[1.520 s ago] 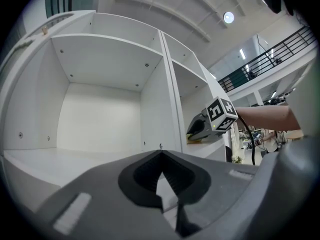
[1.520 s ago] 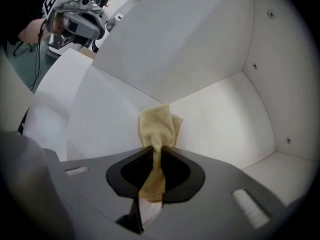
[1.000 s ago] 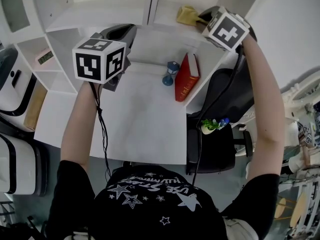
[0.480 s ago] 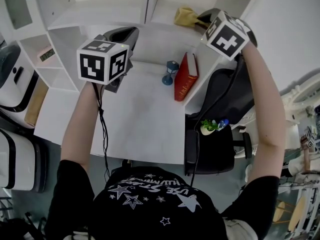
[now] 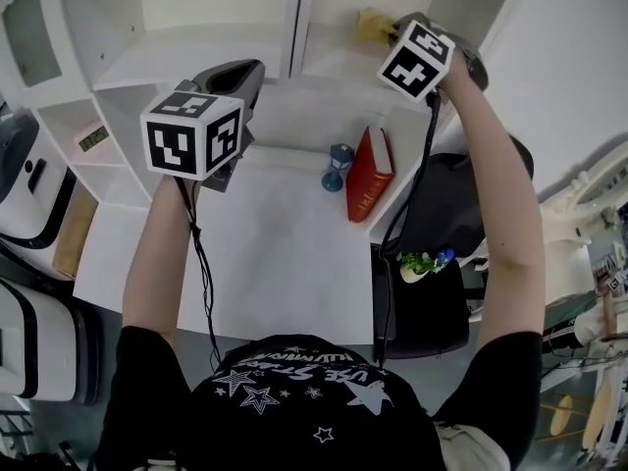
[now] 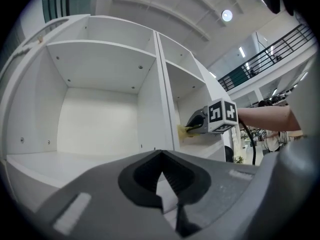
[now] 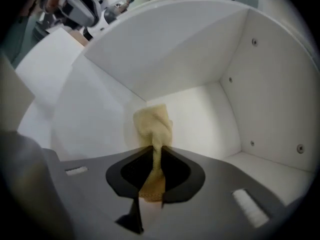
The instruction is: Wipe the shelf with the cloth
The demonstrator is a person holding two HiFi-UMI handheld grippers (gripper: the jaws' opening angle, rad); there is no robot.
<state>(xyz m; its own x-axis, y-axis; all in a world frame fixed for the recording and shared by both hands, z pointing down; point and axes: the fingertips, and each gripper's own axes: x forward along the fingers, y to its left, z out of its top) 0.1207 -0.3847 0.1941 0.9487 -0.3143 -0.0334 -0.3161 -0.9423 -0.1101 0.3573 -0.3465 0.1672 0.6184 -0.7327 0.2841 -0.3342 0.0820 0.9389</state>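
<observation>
The right hand-held gripper (image 7: 152,156) is clamping the yellow cloth (image 7: 153,123) between its jaws. The cloth is bunching just ahead of its tips against the white shelf (image 7: 210,109). The head view is showing only a yellow scrap beyond that gripper's marker cube. The left hand-held gripper (image 6: 161,173) is hovering with its jaws pressed together on nothing, facing the neighbouring compartment. Its own view is catching the right one off to its right, with the cloth on the shelf board. Only the head view is showing a red book (image 5: 368,162) on the bench (image 5: 285,243), below both grippers.

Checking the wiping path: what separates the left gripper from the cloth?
The white upright divider stands between the left gripper and the cloth, seen in the left gripper view.
</observation>
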